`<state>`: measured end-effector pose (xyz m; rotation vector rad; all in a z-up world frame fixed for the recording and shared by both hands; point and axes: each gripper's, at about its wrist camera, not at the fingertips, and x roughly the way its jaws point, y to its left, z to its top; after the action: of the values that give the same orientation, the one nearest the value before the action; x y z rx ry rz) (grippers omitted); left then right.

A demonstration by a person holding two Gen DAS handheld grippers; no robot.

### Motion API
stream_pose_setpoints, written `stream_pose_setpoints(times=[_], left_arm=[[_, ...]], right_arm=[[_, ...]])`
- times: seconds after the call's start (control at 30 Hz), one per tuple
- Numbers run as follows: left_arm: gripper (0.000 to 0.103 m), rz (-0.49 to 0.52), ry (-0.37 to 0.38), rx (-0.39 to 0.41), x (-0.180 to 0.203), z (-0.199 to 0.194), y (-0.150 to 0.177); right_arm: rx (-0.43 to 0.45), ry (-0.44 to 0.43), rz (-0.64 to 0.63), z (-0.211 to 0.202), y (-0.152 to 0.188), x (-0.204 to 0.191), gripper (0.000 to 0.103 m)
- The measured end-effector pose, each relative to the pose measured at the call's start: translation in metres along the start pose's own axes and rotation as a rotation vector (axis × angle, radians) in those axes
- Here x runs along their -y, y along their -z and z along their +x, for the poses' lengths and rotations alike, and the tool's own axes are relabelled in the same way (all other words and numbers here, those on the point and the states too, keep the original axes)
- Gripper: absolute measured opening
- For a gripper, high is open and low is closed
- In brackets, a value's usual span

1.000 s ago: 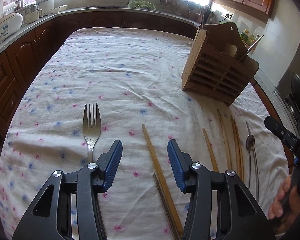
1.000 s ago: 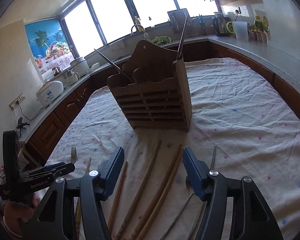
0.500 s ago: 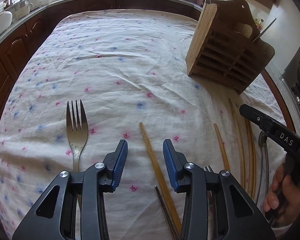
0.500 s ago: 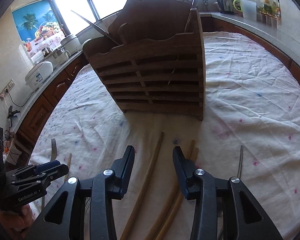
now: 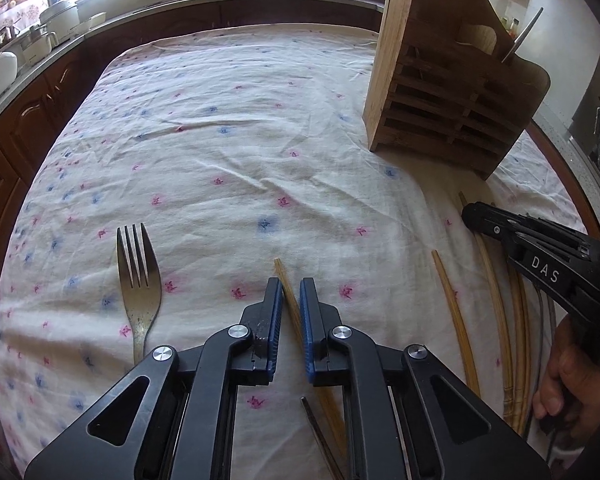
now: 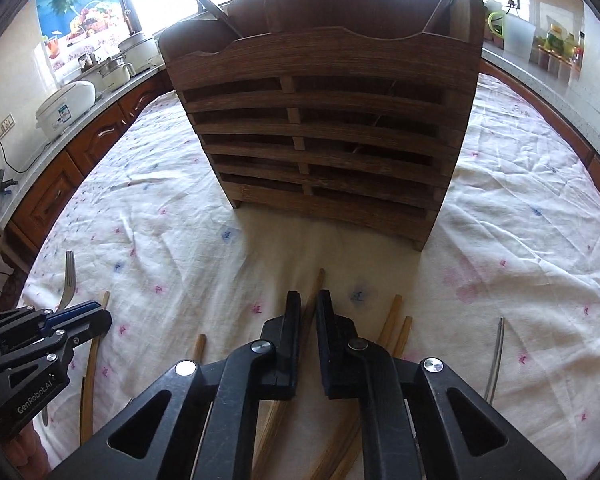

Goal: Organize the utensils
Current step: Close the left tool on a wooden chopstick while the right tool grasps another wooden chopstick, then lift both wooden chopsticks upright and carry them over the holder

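My left gripper (image 5: 290,286) is shut on a wooden chopstick (image 5: 282,276) that lies on the flowered tablecloth (image 5: 220,160). My right gripper (image 6: 308,300) is shut on another wooden chopstick (image 6: 316,284), just in front of the slatted wooden utensil holder (image 6: 320,140). The holder also shows at the right of the left wrist view (image 5: 448,92), with metal handles sticking out of it. A metal fork (image 5: 138,280) lies left of my left gripper. Several more chopsticks (image 5: 456,320) lie between the two grippers.
A spoon handle (image 6: 494,356) lies right of my right gripper. A dark utensil handle (image 5: 320,436) lies under my left gripper. Kitchen counters with a rice cooker (image 6: 66,108) and pots ring the table.
Both grippers moved down and forward to the cloth, and each closed from wide open onto a chopstick. The right gripper came nearer to the wooden holder.
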<state>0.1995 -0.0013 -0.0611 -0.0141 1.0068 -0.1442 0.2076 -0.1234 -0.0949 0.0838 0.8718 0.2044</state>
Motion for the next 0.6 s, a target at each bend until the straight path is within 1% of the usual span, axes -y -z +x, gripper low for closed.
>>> stream_pose_setpoints(times=[0.07, 0.17, 0.27, 0.33, 0.47, 0.6], left_arm=[[0.007, -0.024, 0.029, 0.000, -0.002, -0.002, -0.001], [0.007, -0.039, 0.051, 0.033, -0.002, -0.016, -0.002], [0.006, -0.063, 0.104, 0.064, -0.004, -0.034, -0.004], [0.006, -0.070, 0.123, 0.091, -0.004, -0.047, -0.005], [0.005, -0.074, 0.155, 0.141, -0.003, -0.074, -0.004], [0.005, -0.073, 0.175, 0.184, -0.002, -0.098, -0.002]], right_arm=[[0.004, -0.038, 0.029, -0.004, 0.002, 0.005, 0.007], [0.029, -0.076, 0.048, -0.017, 0.002, 0.004, 0.006], [0.063, -0.110, 0.058, -0.036, 0.001, 0.006, 0.006], [0.087, -0.139, 0.067, -0.050, 0.000, 0.007, 0.006], [0.132, -0.168, 0.074, -0.075, -0.003, 0.006, 0.006], [0.173, -0.179, 0.076, -0.094, -0.005, -0.001, 0.005]])
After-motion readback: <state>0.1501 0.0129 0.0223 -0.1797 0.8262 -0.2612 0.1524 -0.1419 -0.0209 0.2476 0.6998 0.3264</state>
